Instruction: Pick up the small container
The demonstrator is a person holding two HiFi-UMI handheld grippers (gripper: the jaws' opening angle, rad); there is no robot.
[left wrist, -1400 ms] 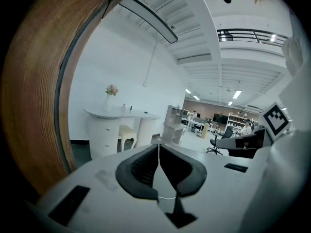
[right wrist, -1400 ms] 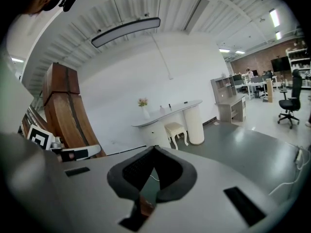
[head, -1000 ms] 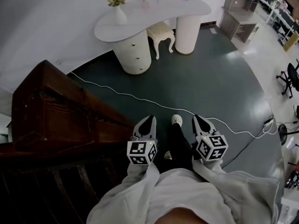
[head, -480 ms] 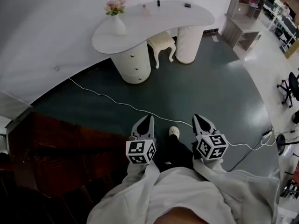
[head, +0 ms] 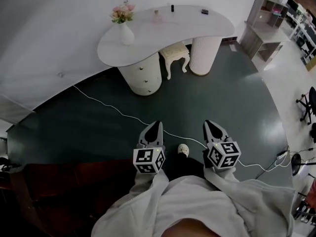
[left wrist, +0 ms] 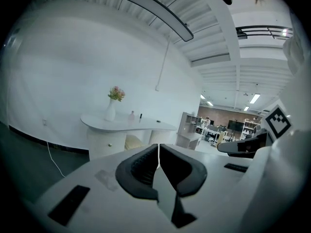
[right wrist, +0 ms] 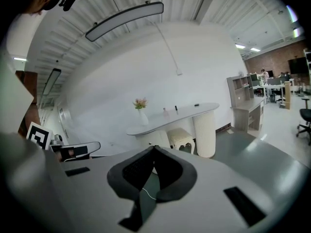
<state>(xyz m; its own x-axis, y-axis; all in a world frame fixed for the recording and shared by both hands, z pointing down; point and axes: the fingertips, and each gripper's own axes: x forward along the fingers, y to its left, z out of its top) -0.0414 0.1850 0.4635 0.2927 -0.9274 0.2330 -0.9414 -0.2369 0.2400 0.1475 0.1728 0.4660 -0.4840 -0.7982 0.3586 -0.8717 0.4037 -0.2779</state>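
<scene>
Across the dark green floor [head: 222, 93], well apart from the person, a white curved surface [head: 148, 41] stands against the wall with a pale stool [head: 177, 53] tucked under it. The left gripper [head: 154, 128] and the right gripper [head: 211, 127] are held low in front of the body, both clenched with nothing between their jaws. A white cable [head: 113, 106] runs over the floor between the person and the surface, and a foot could catch on it on the way over. On the surface stands a vase [head: 127, 33] of pink flowers. The small container [head: 157, 15], probably the pale bottle, sits near it towards the wall, beside two small dark things [head: 172, 8]. A careless reach could tip the vase, and clenched jaws would only push the container away.
</scene>
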